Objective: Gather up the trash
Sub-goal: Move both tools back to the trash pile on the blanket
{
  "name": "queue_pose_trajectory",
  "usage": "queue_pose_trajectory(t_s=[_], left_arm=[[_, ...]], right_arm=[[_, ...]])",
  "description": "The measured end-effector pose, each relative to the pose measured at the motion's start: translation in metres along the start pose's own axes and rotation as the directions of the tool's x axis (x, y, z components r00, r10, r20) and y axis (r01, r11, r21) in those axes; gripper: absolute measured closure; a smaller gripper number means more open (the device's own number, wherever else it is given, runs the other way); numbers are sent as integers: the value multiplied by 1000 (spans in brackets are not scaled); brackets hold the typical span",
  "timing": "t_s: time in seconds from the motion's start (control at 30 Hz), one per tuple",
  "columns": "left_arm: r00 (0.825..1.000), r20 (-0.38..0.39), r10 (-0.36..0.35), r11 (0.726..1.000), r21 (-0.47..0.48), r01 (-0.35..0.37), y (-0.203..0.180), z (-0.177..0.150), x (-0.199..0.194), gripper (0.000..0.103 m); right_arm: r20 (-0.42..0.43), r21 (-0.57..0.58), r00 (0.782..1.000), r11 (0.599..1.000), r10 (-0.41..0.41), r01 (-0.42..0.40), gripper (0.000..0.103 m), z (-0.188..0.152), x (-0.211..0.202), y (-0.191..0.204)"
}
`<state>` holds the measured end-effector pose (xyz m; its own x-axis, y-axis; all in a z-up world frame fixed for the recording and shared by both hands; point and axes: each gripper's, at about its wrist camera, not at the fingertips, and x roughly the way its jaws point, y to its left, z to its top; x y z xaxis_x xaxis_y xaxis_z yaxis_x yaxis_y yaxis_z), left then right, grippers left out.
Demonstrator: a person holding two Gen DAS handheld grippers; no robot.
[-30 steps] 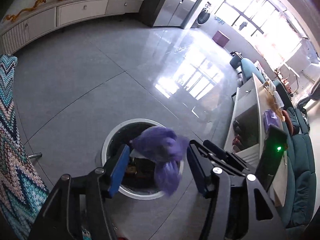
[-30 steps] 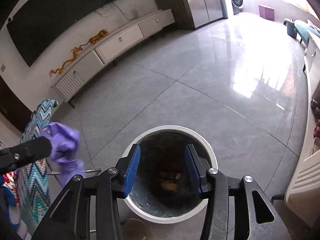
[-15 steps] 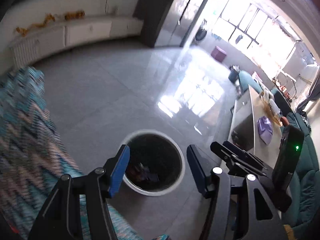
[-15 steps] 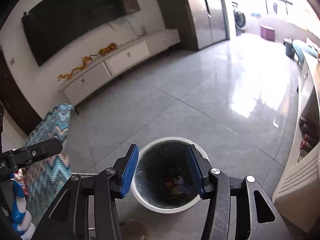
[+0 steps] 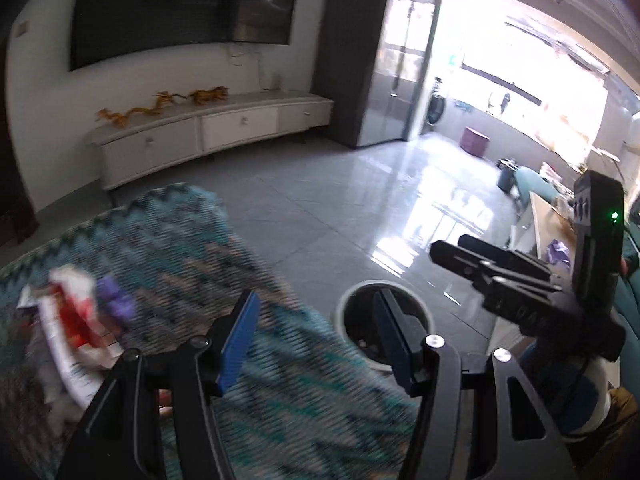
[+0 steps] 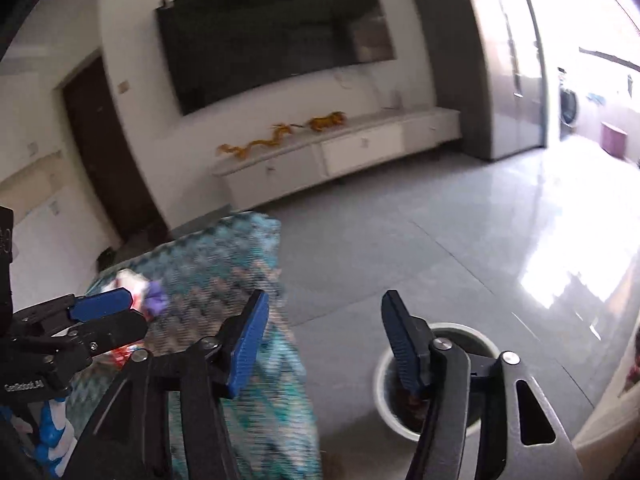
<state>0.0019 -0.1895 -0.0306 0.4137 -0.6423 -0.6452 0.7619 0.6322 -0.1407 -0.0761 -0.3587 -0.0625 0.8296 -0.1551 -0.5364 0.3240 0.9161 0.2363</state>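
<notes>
My left gripper [image 5: 316,336] is open and empty, hovering over a teal zigzag blanket [image 5: 192,248]. On the blanket to its left lie a red and white wrapper [image 5: 76,328] and a crumpled purple piece [image 5: 114,304], both blurred. The white-rimmed trash bin [image 5: 347,300] stands on the floor behind its right finger. My right gripper [image 6: 326,340] has nothing between its jaws, which are opening. It hangs between the blanket [image 6: 240,256] and the bin [image 6: 382,368]. The left gripper [image 6: 120,314] shows at the left edge, close to the wrapper [image 6: 128,278] and purple piece [image 6: 156,296].
Grey tiled floor [image 6: 420,240] stretches to a low white TV cabinet [image 6: 352,152] with golden dragon figures [image 6: 280,136] under a wall TV [image 6: 272,40]. A pale table [image 5: 540,224] and teal seating stand at the right. Bright light glares from the windows.
The purple piece at the left gripper over the bin one second ago is gone from it. Both grippers rose and swung from the bin toward the blanket. The right jaws widened.
</notes>
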Motion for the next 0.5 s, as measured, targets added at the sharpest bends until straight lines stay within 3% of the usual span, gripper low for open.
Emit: queue_pose_trajectory(t_s=[0.23,0.5], left_arm=[[996,-19,81,987,-138,-83,86,-31,-37,45],[990,-78,115,921,-366,-136,188,-60,-45,45]], right_arm=[[-64,-98,992,988,110,-116,44,-9,13,64],[-201,-190,953,946,224,-263,43,-29,51,129]])
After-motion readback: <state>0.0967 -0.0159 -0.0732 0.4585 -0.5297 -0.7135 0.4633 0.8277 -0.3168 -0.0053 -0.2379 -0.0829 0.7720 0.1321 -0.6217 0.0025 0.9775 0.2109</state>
